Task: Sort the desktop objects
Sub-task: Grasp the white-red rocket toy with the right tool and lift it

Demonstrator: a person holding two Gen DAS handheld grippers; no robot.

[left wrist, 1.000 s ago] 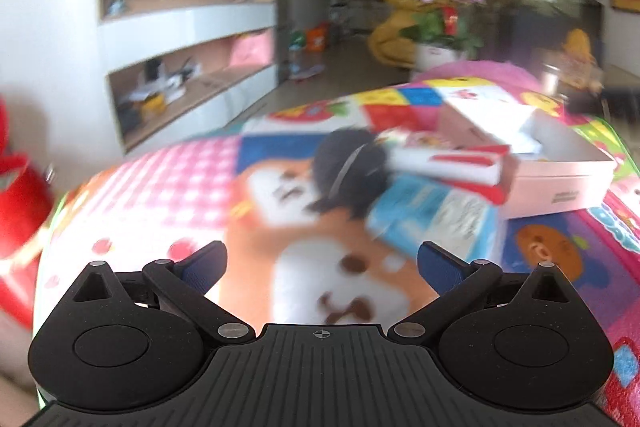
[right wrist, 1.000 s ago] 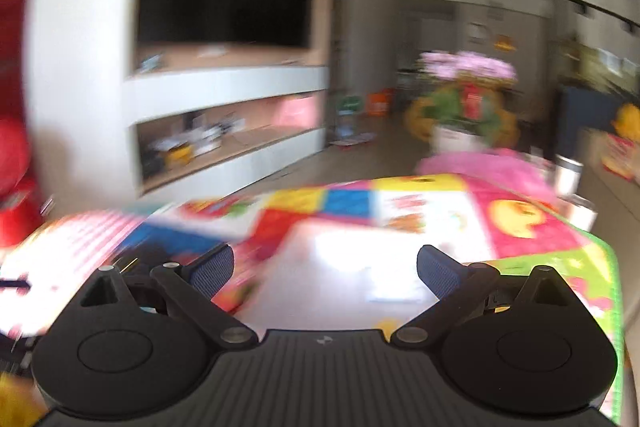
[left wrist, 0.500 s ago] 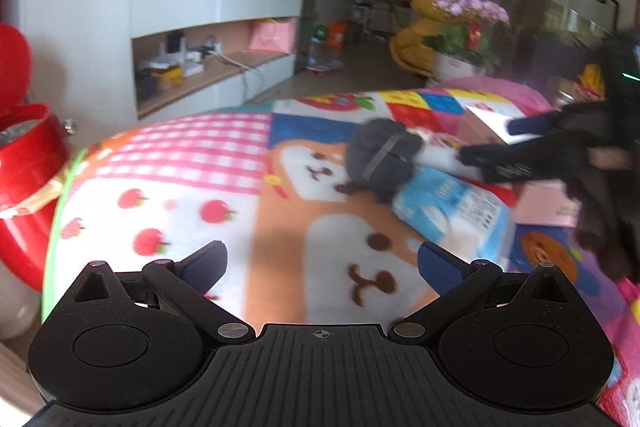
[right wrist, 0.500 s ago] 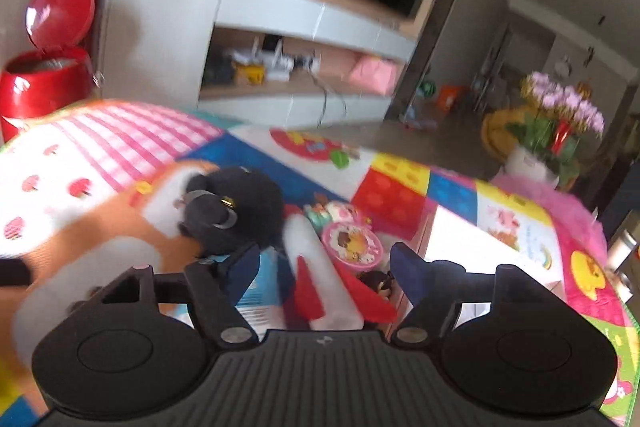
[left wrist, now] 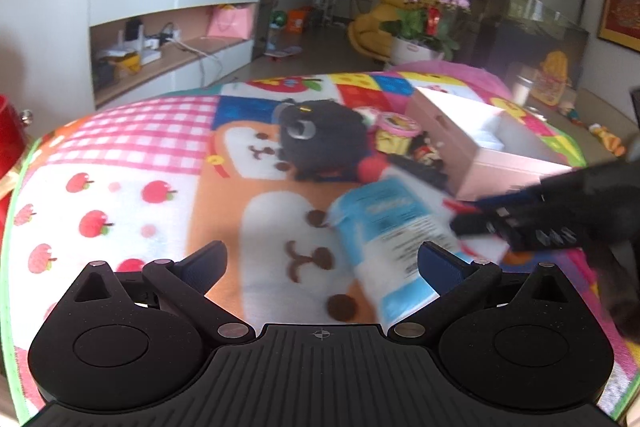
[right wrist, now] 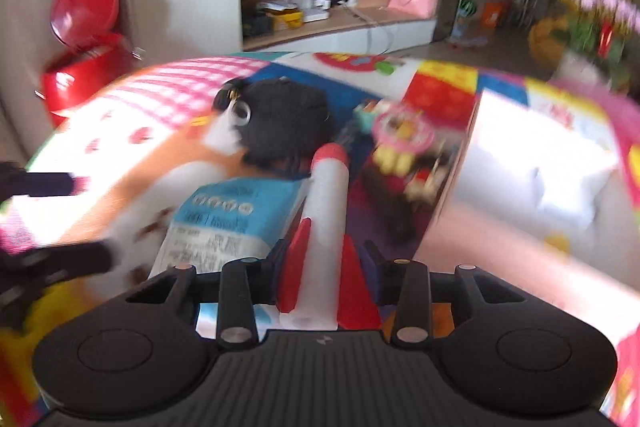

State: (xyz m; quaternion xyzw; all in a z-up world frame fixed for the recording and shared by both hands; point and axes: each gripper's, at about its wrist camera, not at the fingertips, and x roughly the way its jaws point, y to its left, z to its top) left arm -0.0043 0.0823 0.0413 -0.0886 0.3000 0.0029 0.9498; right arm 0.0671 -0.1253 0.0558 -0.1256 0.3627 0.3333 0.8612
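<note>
My right gripper [right wrist: 324, 261] is shut on a white toy rocket [right wrist: 324, 211] with a red nose and red fins, which points forward. A blue and white tissue pack [right wrist: 228, 223] lies to its left, a black plush toy [right wrist: 284, 127] behind. A pink round toy [right wrist: 400, 131] and small figures lie beside the open white box [right wrist: 532, 187]. My left gripper [left wrist: 322, 259] is open and empty above the mat, with the tissue pack [left wrist: 396, 239] in front of its right finger. The right gripper [left wrist: 540, 223] shows at the right of the left wrist view.
A colourful cartoon mat [left wrist: 132, 163] covers the table. A red bin [right wrist: 84, 67] stands off the table's left. A TV shelf unit [left wrist: 172, 27] and flowers [left wrist: 428, 11] are in the room behind.
My right gripper has come down and forward and shut on the toy rocket. My left gripper stays open and has shifted a little toward the tissue pack.
</note>
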